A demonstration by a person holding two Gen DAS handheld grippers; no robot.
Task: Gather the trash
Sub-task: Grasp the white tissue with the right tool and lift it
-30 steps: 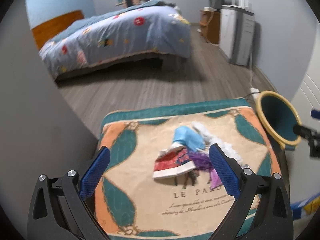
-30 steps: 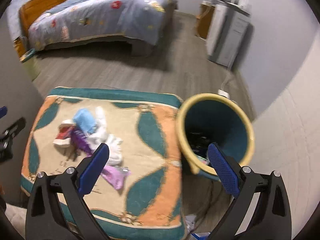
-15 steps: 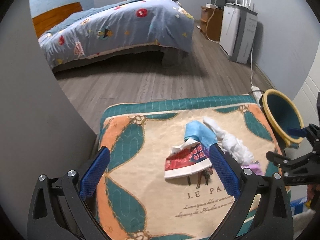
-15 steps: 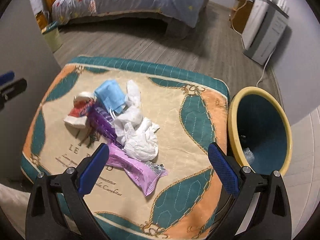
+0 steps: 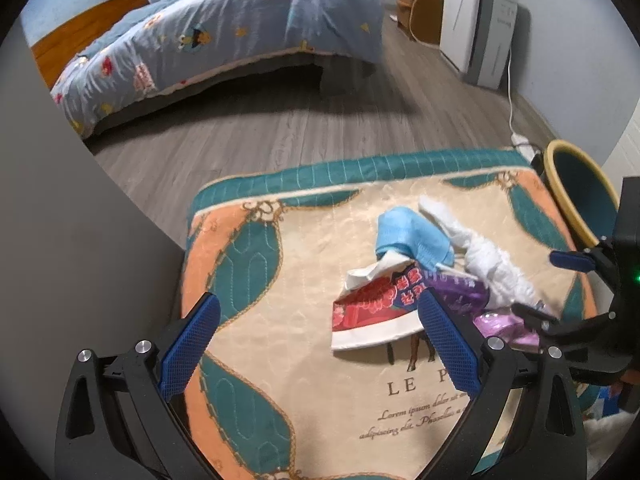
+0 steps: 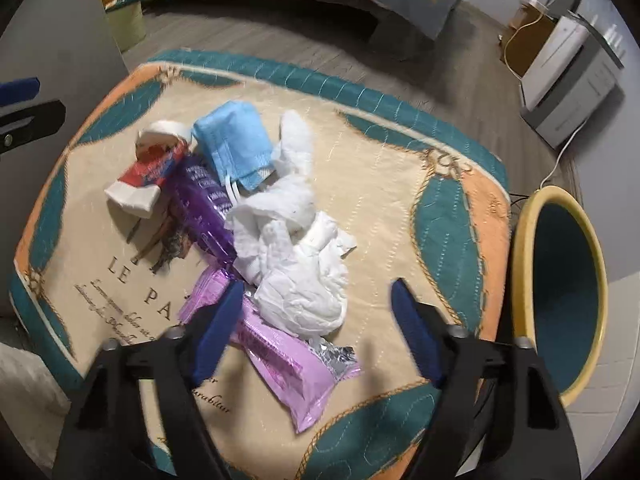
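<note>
Right wrist view: the right gripper (image 6: 316,316) is hanging over the lower centre of the frame, jaws closing, with the pink wrapper (image 6: 280,344) and the low end of the crumpled white tissue (image 6: 300,264) lying between the blue pads. The pads are not pressing on either yet; nothing is being grasped. The trash pile is sitting mid-frame on a quilted cushion (image 6: 452,208) patterned in teal, orange and cream. In the pile: a blue face mask (image 6: 236,140) at upper centre, a red-and-white paper cup (image 6: 148,172) lying on its side at left, a purple wrapper (image 6: 204,208) running diagonally between cup and tissue, touching both. A yellow-rimmed teal bin (image 6: 560,284) is standing at the right edge, just beside the cushion.

Left wrist view: the left gripper (image 5: 316,348) is hovering released at the bottom of the frame, jaws wide apart, over bare cushion fabric. Its right pad is overlapping the cup's lower edge in the picture; cannot tell whether it is touching. The right gripper is showing at the right edge, reaching into the pile. A bed (image 5: 224,36) with a blue quilt is filling the upper left; a white cabinet (image 5: 476,20) is standing upper right.
</note>
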